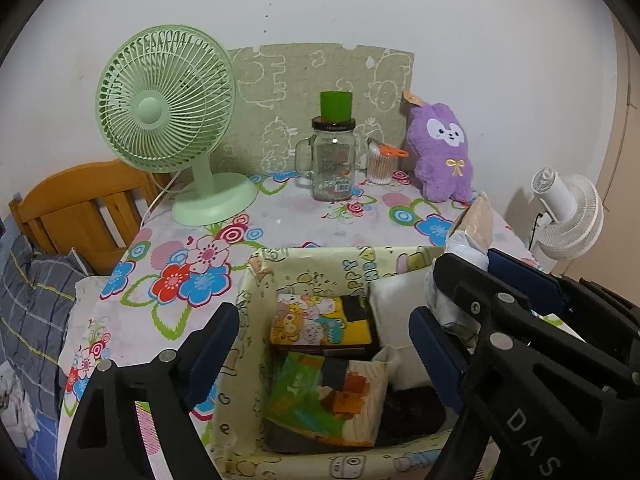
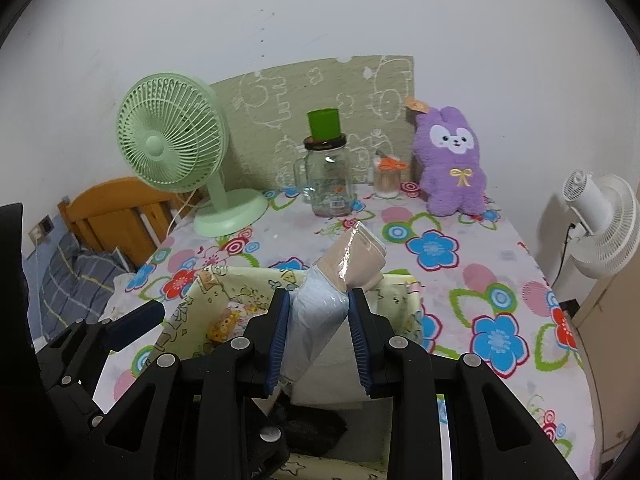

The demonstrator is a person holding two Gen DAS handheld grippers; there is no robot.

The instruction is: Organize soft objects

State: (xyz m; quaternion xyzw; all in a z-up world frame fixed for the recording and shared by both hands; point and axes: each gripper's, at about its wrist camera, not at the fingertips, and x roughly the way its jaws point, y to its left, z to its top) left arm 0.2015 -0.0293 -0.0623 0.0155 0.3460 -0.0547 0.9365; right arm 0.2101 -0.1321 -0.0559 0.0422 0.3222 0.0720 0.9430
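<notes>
A cream cartoon-print fabric box [image 1: 256, 292] stands at the near edge of the flowered table. Inside lie a yellow cartoon pack [image 1: 324, 324], a green-and-orange pack [image 1: 328, 396], a white pad [image 1: 400, 320] and something dark. My left gripper [image 1: 326, 344] hangs open above the box, its pads touching nothing. My right gripper [image 2: 319, 308] is shut on a plastic-wrapped bundle [image 2: 340, 280] of pale blue and beige cloth, held tilted over the box's right side [image 2: 400, 292]. That bundle [image 1: 472, 232] also shows in the left wrist view. A purple plush rabbit [image 2: 452, 164] sits upright at the table's back right.
At the back stand a green desk fan [image 1: 164, 120], a glass handled jar [image 1: 332, 164] with a green cup on it, and a swab pot [image 1: 382, 166] with orange scissors. A white fan [image 2: 600, 220] stands off the table's right edge. A wooden headboard [image 1: 80, 204] and bedding lie left.
</notes>
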